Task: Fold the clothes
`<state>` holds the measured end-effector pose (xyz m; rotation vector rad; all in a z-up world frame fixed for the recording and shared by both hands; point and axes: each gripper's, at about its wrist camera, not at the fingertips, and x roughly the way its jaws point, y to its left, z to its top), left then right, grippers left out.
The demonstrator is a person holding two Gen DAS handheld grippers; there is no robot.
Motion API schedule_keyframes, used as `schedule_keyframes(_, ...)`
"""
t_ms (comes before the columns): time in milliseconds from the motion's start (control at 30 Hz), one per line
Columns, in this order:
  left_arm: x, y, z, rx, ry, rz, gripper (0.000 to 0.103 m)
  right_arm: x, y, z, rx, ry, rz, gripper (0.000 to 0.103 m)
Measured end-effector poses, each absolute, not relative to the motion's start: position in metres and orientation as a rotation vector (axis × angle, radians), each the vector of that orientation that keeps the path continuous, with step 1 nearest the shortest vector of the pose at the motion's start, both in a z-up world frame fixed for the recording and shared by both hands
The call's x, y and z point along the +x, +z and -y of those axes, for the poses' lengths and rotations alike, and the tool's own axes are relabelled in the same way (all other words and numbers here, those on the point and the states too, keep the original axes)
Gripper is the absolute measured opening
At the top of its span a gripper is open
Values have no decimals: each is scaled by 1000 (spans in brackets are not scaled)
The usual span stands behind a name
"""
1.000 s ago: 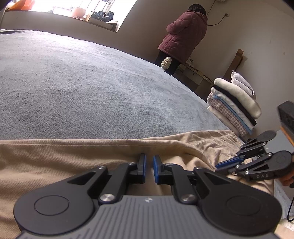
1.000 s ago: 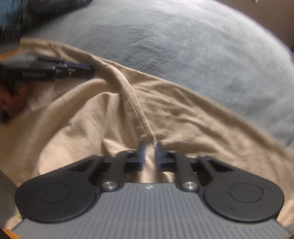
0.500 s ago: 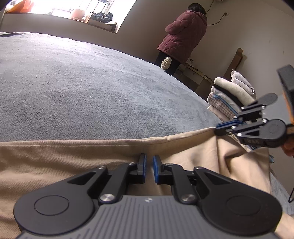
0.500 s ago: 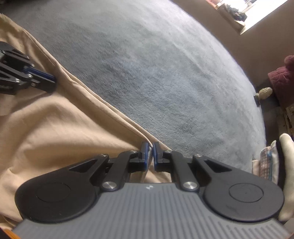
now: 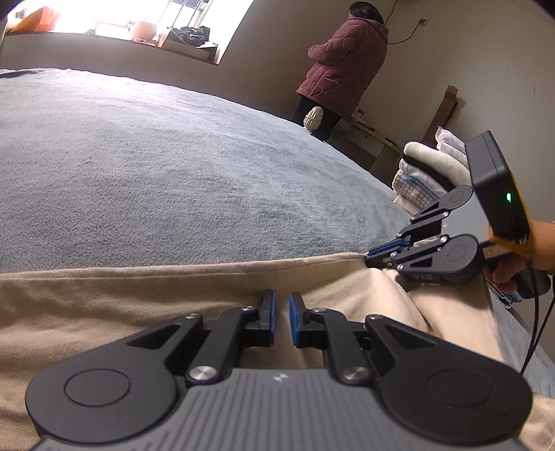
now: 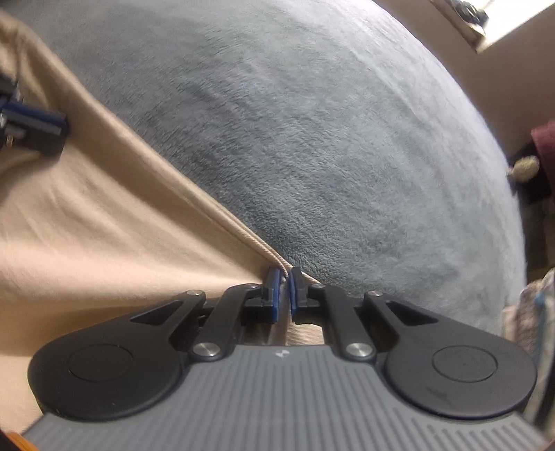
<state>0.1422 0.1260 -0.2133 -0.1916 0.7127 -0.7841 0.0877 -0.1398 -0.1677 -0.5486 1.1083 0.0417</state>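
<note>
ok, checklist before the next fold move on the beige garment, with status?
1. Right tongs gripping the beige garment: ok, its hem sits between the shut pads.
2. Left tongs gripping the garment: ok, nearly shut with fabric at the pads.
3. Edge between the two tongs taut: ok, the hem runs straight.
4. Grey blanket ahead bare for laying down: ok.
5. Stack of folded clothes apart from the garment: ok, off past the right tongs.
6. Rest of the garment flat: cannot tell, a crease shows below the right tongs.

Bright window (image 5: 145,20) in beige wall (image 5: 468,52) beyond grey blanket (image 5: 173,166).
</note>
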Motion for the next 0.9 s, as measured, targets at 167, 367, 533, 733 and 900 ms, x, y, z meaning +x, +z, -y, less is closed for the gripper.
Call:
schedule_keyframes(167, 121, -184, -110, -53, -782, -632, 43, 85, -159, 166, -324, 47, -1091, 6)
schedule_keyframes(367, 119, -173, -58, 66, -858, -658, 31, 77, -154, 209, 48, 43, -1040, 8)
schedule_keyframes(533, 134, -190, -21, 94, -878, -722, 18, 63, -150, 252, 389, 46, -973, 20)
schedule_keyframes(733, 138, -205, -26, 50, -872, -733, 17, 13, -137, 295, 670, -15, -832, 31)
schedule_keyframes(900, 139, -208, -30, 25, -877, -726, 17, -36, -150, 293, 800, -21, -894, 31)
